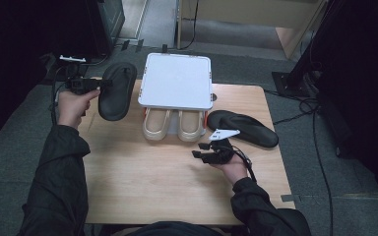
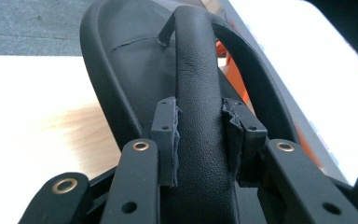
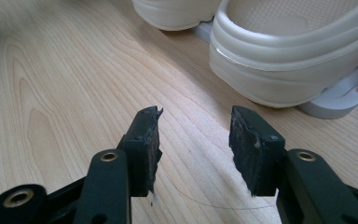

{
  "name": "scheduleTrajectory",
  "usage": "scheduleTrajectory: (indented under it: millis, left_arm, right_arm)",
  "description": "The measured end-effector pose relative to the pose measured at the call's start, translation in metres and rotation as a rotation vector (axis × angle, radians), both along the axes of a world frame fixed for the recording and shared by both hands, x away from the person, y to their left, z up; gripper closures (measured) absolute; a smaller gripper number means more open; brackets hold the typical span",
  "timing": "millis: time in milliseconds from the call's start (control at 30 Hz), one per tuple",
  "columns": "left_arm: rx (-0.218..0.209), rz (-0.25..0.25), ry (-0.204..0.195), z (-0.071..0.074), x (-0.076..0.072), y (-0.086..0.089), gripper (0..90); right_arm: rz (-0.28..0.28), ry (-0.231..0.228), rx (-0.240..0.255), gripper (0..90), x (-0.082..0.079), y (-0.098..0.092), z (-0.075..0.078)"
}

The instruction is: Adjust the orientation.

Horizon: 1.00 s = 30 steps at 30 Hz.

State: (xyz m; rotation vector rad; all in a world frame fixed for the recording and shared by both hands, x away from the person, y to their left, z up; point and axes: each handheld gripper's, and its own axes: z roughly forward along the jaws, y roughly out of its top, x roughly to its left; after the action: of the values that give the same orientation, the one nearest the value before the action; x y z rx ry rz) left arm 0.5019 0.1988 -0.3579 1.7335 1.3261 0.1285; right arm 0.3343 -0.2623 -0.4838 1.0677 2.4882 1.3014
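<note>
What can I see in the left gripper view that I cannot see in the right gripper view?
The left gripper view shows the left gripper closed on the strap of a black flip-flop, with the white top of the shoe rack behind it. The right gripper view shows the right gripper with open jaws and nothing between them, and in front of it two cream shoes on the rack's lower shelf. Both views share the light wooden table and a bit of the rack's orange trim.
</note>
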Motion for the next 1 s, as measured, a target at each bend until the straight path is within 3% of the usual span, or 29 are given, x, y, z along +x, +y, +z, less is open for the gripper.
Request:
scheduleTrajectory:
  millis: [367, 600, 1000]
  left_arm:
    - [0.004, 0.0, -0.031, 0.043, 0.011, -0.018, 68.3]
    - [0.004, -0.007, -0.047, 0.062, 0.015, -0.035, 68.2]
    - [0.004, -0.044, -0.045, 0.07, 0.024, -0.071, 68.2]
  right_arm:
    - [0.001, -0.006, 0.006, 53.3, 0.0, 0.0, 0.0]
    - [0.003, -0.009, 0.01, 53.3, 0.0, -0.001, 0.001]
    - [-0.004, -0.01, 0.017, 53.2, -0.001, -0.004, 0.003]
